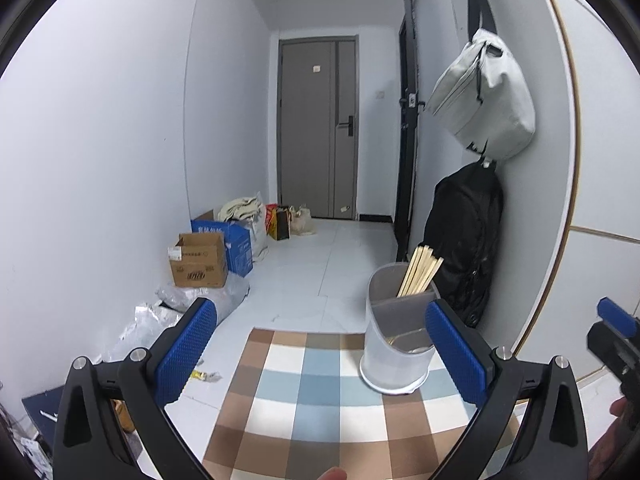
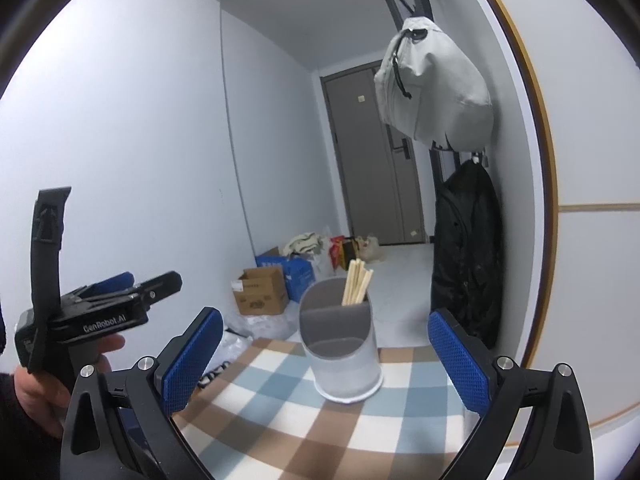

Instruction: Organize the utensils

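Two grippers, left (image 1: 320,350) and right (image 2: 326,356), fingers spread wide, nothing between. Holder (image 2: 340,350) upright on checked bench (image 2: 280,432), toward far edge, ahead of both. Chopsticks (image 2: 357,283) upright in far compartment. Bags (image 2: 436,92) hanging on right wall.

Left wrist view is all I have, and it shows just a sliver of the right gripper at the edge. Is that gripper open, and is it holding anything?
Observer: The right gripper is open with nothing between its pads. The utensil holder stands ahead of it on the checked cloth.
Operator: Can you see how my left gripper is being held?
Observer: Yes. A hand is wrapped around the handle of the left gripper, which sits well to the left of the holder in the right wrist view.
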Tool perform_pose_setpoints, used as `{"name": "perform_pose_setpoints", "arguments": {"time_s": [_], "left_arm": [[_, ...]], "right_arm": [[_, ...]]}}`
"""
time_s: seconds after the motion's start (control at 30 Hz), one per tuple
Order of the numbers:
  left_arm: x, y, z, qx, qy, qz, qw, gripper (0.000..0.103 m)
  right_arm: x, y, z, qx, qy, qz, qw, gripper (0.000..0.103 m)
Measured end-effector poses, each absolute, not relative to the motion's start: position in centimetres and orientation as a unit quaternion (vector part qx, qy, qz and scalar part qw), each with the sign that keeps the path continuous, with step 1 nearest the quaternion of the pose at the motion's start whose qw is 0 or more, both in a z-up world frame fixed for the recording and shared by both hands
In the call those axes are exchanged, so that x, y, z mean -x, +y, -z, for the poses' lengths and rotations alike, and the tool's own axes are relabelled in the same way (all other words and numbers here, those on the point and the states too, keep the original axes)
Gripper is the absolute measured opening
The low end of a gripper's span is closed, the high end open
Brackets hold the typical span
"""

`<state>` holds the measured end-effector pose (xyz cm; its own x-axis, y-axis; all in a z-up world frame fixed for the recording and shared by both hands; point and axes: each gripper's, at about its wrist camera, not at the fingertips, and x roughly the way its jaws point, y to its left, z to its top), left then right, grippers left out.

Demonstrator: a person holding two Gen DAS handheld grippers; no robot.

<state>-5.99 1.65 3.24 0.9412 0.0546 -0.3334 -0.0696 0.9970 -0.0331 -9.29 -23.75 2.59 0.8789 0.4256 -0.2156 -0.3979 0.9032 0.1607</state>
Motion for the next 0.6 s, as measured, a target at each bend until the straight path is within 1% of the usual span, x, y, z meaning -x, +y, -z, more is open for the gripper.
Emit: {"name": "perform_pose_setpoints", "arguments": {"time_s": [0.1,0.27,0.37,0.6], "left_arm": [[5.4,1.7,-1.8,0.019,0.18,-0.037,0.983,0.101],[4.4,1.9,-0.6,0.026,0.208,-0.037,0.977,0.101],[4.4,1.2,-0.6,0.01,0.203,-0.043,0.978,0.101],[4.4,1.1,-0.7,0.014,0.206,-0.035,0.978,0.101]], "right_arm": [[8.9,-23.9,-1.7,-0.068,0.126,-0.206,0.968,0.103],[8.4,-23.4,-0.4,-0.057,0.142,-0.215,0.965,0.103],[8.1,-23.1,0.2,-0.048,0.149,-0.217,0.964,0.103],[7.8,-22.9,0.3,-0.048,0.147,-0.221,0.963,0.103]]}}
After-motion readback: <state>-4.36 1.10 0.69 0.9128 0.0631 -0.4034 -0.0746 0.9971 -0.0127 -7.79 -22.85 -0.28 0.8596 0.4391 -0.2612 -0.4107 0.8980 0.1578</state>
